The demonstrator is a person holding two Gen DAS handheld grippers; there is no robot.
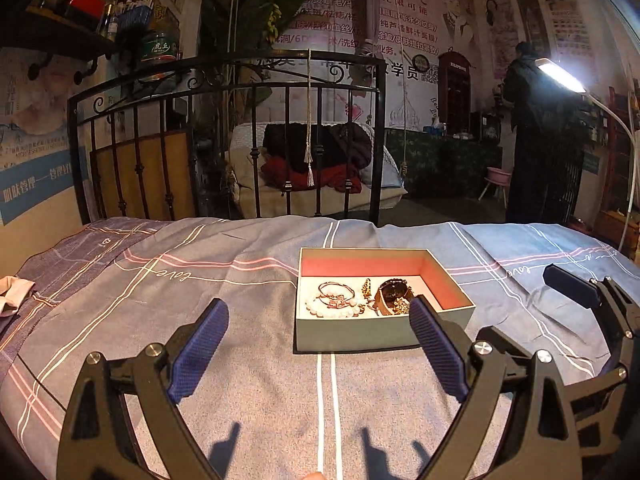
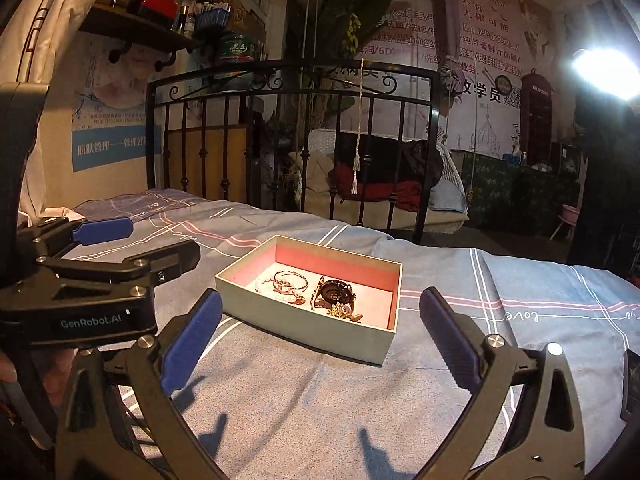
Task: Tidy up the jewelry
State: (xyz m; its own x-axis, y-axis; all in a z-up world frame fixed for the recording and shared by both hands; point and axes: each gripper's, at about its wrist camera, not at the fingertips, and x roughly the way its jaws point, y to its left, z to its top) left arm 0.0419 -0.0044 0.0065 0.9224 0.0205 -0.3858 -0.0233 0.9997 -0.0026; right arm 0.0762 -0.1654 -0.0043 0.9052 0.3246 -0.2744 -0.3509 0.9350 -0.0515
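Note:
A grey box with a pink inside (image 1: 360, 336) sits on the bed; it also shows in the right wrist view (image 2: 308, 332). In it lie a pearl bracelet with thin bangles (image 1: 334, 300), a dark watch (image 1: 394, 292) and small gold pieces (image 1: 367, 287). The watch (image 2: 336, 291) and bangles (image 2: 288, 280) show in the right wrist view too. My left gripper (image 1: 318, 336) is open and empty, just short of the box. My right gripper (image 2: 320, 332) is open and empty, near the box's front corner.
A blue-grey striped bedsheet (image 1: 240, 380) covers the bed. A black iron bed frame (image 1: 224, 92) stands behind it. A bright lamp (image 1: 560, 76) shines at the right. A person in dark clothes (image 1: 532, 128) stands in the back. A pale cloth (image 1: 12, 292) lies at the left edge.

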